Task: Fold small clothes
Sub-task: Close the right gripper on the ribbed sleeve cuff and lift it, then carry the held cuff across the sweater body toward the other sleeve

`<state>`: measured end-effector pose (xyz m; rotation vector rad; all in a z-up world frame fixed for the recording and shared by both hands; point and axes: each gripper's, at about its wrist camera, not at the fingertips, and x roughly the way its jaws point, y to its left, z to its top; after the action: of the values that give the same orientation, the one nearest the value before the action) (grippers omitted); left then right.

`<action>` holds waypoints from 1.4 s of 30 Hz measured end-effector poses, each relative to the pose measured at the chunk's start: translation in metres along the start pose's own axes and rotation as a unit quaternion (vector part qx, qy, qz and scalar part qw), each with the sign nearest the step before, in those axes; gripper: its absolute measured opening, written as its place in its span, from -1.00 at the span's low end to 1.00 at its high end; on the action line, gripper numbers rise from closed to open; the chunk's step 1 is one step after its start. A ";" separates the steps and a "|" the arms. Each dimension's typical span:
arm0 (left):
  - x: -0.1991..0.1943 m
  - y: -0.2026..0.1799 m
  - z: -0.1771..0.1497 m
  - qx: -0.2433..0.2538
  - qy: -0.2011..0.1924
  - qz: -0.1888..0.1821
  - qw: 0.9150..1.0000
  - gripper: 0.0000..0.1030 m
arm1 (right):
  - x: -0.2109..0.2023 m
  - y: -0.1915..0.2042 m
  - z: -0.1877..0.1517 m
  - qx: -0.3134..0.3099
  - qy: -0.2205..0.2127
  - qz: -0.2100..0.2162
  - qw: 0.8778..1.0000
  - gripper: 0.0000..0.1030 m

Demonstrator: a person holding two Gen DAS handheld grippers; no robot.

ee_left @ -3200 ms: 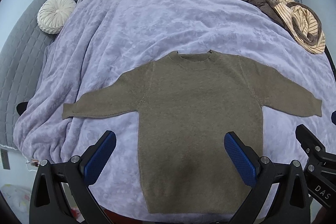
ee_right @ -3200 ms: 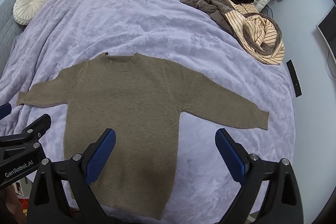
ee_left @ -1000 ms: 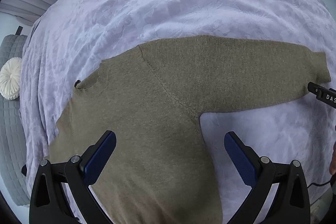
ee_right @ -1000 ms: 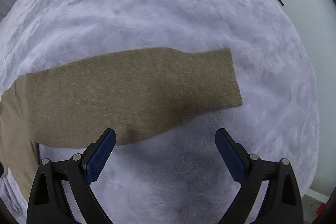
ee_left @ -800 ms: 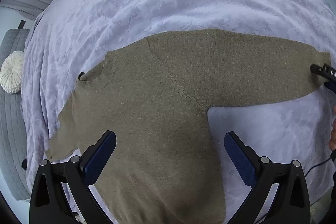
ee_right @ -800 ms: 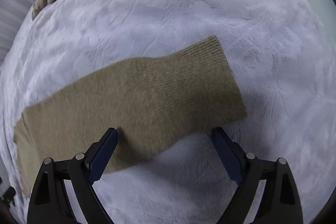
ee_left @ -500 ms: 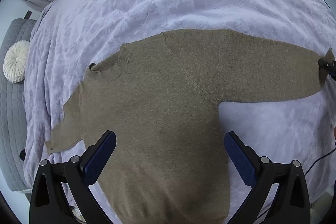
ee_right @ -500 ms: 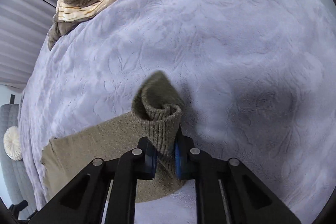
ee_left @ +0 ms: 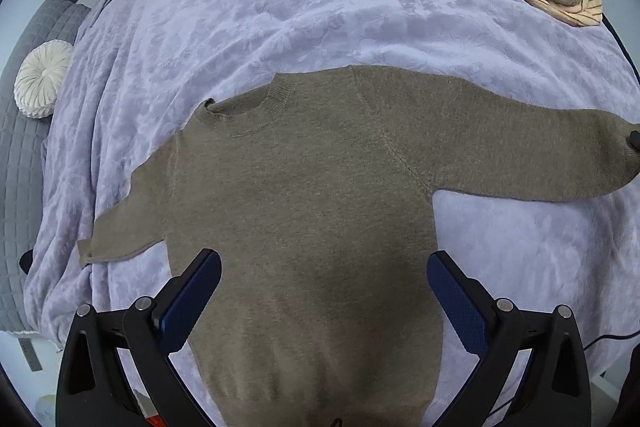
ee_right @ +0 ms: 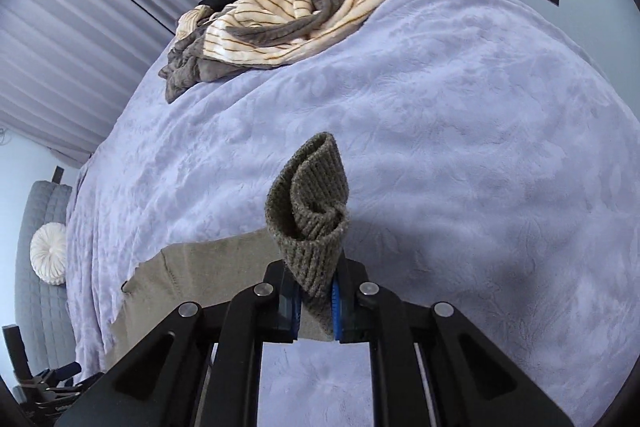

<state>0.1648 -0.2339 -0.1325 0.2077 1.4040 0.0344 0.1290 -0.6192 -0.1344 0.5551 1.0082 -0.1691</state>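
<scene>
Nearest the right wrist camera, the right gripper is clamped tight on the ribbed cuff of the olive sweater, which lies flat, front up, on the lavender bedspread. So the first sleeve fold looks to be in hand, and the next move calls for carrying that cuff in across the chest. The left gripper hovers wide open and empty over the hem (free to pin the body). Beyond, by the striped blanket, no writing can be read.
</scene>
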 end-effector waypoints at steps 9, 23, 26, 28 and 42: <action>-0.016 0.055 -0.025 -0.036 -0.024 -0.016 0.999 1.00 | -0.022 0.079 -0.021 -0.049 -0.002 -0.013 0.999 -0.77; -0.039 0.150 -0.067 -0.109 -0.064 -0.065 0.990 1.00 | -0.049 0.182 -0.042 -0.111 -0.020 -0.043 0.993 -0.77; -0.043 0.167 -0.076 -0.119 -0.069 -0.076 0.988 1.00 | -0.055 0.198 -0.050 -0.120 -0.020 -0.050 0.991 -0.77; -0.044 0.178 -0.081 -0.125 -0.071 -0.078 0.986 1.00 | -0.060 0.208 -0.056 -0.123 -0.022 -0.049 0.991 -0.77; -0.031 0.267 -0.136 -0.169 -0.054 -0.080 0.981 1.00 | -0.069 0.279 -0.085 -0.150 -0.034 -0.060 0.986 -0.77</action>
<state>0.0525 0.0408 -0.0791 -0.1833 1.2800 0.1257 0.1351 -0.3469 -0.0105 0.2125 0.9790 -0.1372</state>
